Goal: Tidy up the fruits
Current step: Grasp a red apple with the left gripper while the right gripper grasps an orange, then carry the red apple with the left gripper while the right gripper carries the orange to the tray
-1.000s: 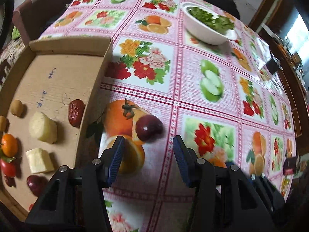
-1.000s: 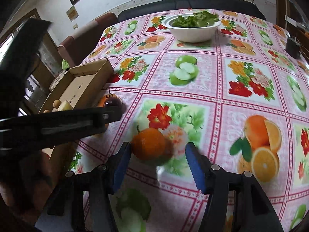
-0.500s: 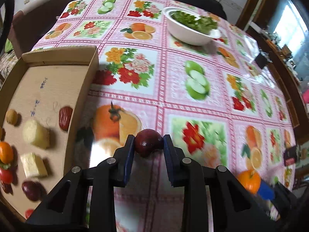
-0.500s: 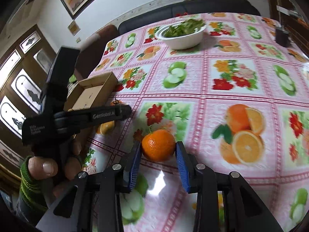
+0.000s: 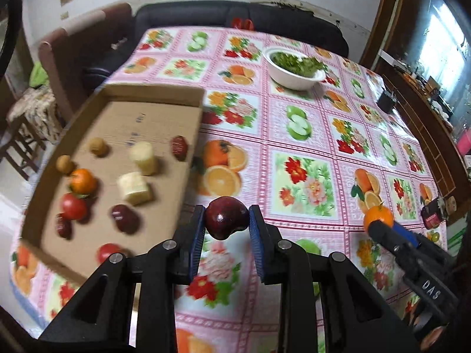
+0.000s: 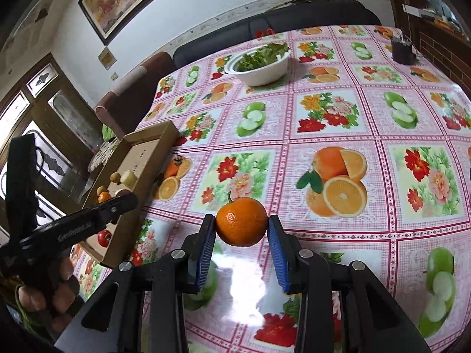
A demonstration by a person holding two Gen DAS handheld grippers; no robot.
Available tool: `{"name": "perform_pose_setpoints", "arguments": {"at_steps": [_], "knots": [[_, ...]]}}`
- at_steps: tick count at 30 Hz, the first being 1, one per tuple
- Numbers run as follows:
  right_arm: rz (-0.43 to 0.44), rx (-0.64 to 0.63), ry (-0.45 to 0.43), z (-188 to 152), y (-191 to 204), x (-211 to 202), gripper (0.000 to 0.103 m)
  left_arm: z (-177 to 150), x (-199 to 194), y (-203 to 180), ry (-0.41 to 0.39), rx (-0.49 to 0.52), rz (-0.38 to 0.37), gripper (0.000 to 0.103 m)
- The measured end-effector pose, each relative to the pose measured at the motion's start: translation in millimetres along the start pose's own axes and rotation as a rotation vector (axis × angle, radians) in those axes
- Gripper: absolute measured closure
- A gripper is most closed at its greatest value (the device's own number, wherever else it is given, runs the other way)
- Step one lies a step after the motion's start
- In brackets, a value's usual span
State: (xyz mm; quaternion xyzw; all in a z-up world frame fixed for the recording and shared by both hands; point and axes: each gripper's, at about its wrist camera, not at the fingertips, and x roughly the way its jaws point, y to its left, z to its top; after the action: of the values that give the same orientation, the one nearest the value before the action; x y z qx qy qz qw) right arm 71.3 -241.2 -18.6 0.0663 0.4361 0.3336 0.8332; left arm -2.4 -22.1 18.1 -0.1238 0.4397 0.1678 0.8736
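Note:
My left gripper (image 5: 226,227) is shut on a dark red plum (image 5: 226,217) and holds it above the tablecloth, just right of the cardboard tray (image 5: 164,97). The tray holds several fruits, among them an orange (image 5: 82,184), a tomato (image 5: 73,206) and pale cut pieces (image 5: 134,186). My right gripper (image 6: 240,231) is shut on an orange mandarin (image 6: 241,225), lifted above the table. The mandarin also shows in the left wrist view (image 5: 378,217). The tray shows at the left of the right wrist view (image 6: 153,135).
A white bowl of green leaves (image 5: 291,73) stands at the far side of the table. A dark cup (image 6: 401,50) stands at the far right corner. A sofa (image 5: 235,20) and a chair (image 5: 67,56) lie behind the table.
Both grippers closed on their fruit, the left on the plum and the right on the mandarin, and lifted them off the tablecloth. The left gripper has moved nearer the tray.

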Motion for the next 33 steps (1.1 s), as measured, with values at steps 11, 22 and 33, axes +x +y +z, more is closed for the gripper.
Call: {"name": "perform_pose_setpoints", "arguments": {"at_steps": [11,22,33], "knots": [[0.012,-0.103,-0.039,13,51,-16,0.066,-6,-30,36,-0.071,-0.044,0.067,0.076],[0.026,-0.182,-0.040,20,89,-15,0.067,-11,-42,60,-0.105,-0.072,0.110,0.076],[0.059,-0.255,-0.047,30,126,-8,0.067,-12,-45,79,-0.124,-0.094,0.152,0.076]]}}
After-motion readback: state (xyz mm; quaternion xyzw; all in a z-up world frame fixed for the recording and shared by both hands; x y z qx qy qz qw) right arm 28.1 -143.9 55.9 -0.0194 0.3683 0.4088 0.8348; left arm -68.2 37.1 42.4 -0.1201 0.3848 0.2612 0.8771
